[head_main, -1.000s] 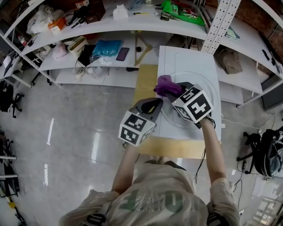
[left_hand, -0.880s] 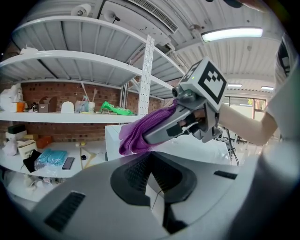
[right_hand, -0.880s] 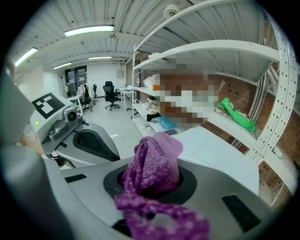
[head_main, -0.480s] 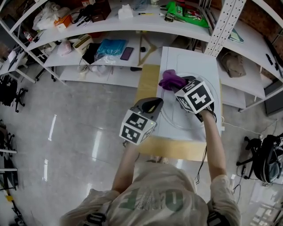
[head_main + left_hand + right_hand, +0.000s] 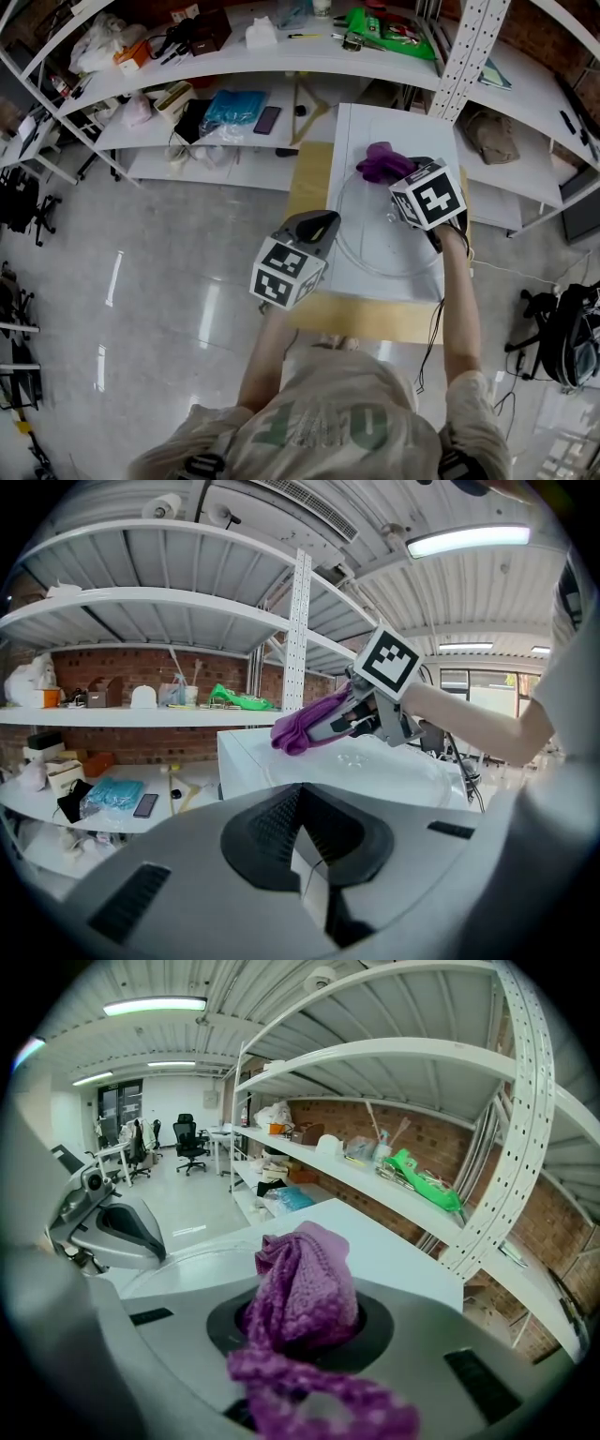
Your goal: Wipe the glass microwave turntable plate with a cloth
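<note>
Right tongs (image 5: 401, 176) grasp the purple cloth (image 5: 381, 161) at the far rim of the glass turntable plate (image 5: 375, 255). Only the left gripper view shows the left tongs (image 5: 299, 797) clenched.

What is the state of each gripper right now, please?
Left gripper: closed, nothing between its jaws.
Right gripper: closed on the purple knitted cloth.

The cloth (image 5: 382, 161) is purple with a knit pattern, the plate (image 5: 375, 246) clear, the table (image 5: 394, 125) white.
</note>
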A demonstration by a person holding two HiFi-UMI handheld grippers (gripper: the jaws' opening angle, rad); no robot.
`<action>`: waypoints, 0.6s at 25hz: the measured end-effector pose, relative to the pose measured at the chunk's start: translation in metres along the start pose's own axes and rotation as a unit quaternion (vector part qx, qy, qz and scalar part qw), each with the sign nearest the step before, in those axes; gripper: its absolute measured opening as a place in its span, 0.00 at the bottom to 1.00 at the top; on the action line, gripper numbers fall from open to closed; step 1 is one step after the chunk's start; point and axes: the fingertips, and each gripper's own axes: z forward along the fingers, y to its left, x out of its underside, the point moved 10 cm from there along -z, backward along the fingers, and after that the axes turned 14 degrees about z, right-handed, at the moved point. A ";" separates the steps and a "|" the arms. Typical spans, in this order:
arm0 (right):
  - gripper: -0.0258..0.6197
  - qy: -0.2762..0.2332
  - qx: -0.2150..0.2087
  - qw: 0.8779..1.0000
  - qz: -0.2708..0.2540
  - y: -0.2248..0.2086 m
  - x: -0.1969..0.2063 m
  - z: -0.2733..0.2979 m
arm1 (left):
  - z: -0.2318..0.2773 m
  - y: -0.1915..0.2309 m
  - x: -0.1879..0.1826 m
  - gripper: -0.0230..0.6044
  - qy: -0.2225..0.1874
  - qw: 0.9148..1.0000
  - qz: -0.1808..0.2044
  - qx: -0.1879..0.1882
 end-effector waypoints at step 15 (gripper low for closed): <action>0.13 0.015 0.085 0.996 0.023 -0.037 0.033 -0.045 | -0.001 -0.003 -0.002 0.04 0.013 1.000 0.009 -0.012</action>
